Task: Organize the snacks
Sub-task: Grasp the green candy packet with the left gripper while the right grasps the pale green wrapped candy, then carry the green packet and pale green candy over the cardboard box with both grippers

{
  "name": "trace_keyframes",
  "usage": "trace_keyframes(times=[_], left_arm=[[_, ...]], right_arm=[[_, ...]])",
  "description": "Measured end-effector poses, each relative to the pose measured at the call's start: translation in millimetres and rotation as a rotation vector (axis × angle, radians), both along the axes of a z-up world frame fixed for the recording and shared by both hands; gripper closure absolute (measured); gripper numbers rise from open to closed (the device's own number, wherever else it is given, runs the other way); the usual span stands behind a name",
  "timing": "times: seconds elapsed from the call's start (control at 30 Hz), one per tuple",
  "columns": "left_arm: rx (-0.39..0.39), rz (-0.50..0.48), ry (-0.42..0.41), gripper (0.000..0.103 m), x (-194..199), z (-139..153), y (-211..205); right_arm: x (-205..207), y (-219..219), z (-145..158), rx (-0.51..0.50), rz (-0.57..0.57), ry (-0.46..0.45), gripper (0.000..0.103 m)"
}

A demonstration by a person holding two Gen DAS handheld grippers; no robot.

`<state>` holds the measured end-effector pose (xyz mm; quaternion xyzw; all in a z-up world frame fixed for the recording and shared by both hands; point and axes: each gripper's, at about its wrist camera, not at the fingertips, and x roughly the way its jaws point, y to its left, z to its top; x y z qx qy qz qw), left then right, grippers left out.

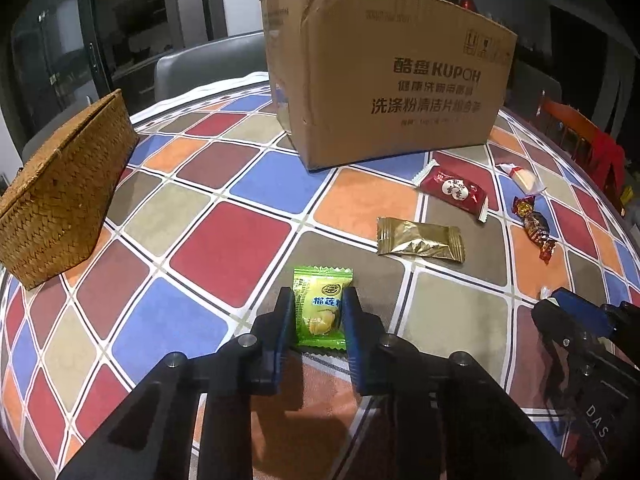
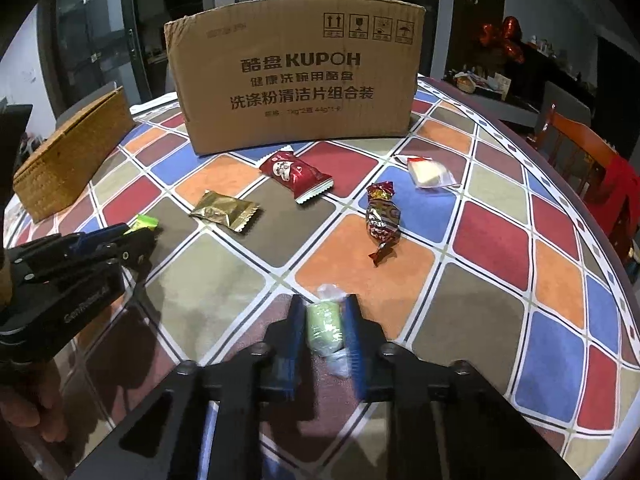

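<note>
1. Left gripper [image 1: 318,312] is closed on green candy packet [image 1: 322,307]; both blue pads press its long sides, packet lies flat on table w/ checked cloth [image 1: 224,252]
2. Right gripper [image 2: 323,326] is closed on pale green sweet in clear wrap [image 2: 325,326]; pads touch it on both sides, clear wrap ends stick out front and back. Sweet seems to rest on cloth, cannot tell for sure
3. Seen from right wrist view, left gripper is at left edge, a bit of green packet shows at its tips. From left wrist view, right gripper is at right edge, near the table rim
4. Beyond the fingers, other snacks lie loose on cloth, apart from each other: gold packet [image 2: 226,211], red packet w/ white print [image 2: 297,174], twisted foil candy in red/brown [image 2: 383,218], clear packet w/ white piece inside [image 2: 430,174]
5. Gold packet is nearest to green packet; red packet is behind it, close to the box
6. Cardboard box [image 2: 296,80] stands upright at far side of table, printed "KUPOH", top open
7. Woven basket [image 1: 60,200] sits at left side of table, well apart from snacks; inside not visible
8. Grey chair back [image 1: 208,64] behind table, orange wooden chair [image 2: 580,152] at right side
</note>
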<state>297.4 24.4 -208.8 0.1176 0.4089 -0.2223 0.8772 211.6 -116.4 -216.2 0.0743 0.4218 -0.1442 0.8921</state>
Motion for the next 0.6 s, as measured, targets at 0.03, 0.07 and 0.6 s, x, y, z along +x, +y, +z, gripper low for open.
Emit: trace_keyframes(times=[0.03,0.07,0.6], left_arm=[[-0.001,0.002,0.001,0.079,0.0,0.2,0.0],[-0.004,0.004,0.003,0.079,0.1,0.5,0.2],[-0.001,0.062,0.002,0.08,-9.5,16.9,1.0]], right_arm=[[-0.3,-0.2,0.1,0.003,0.0,-0.003,0.083],[-0.1,-0.4,0.1,0.005,0.0,-0.003,0.083],[2.9,-10.1,11.8,0.023,0.006,-0.028,0.083]])
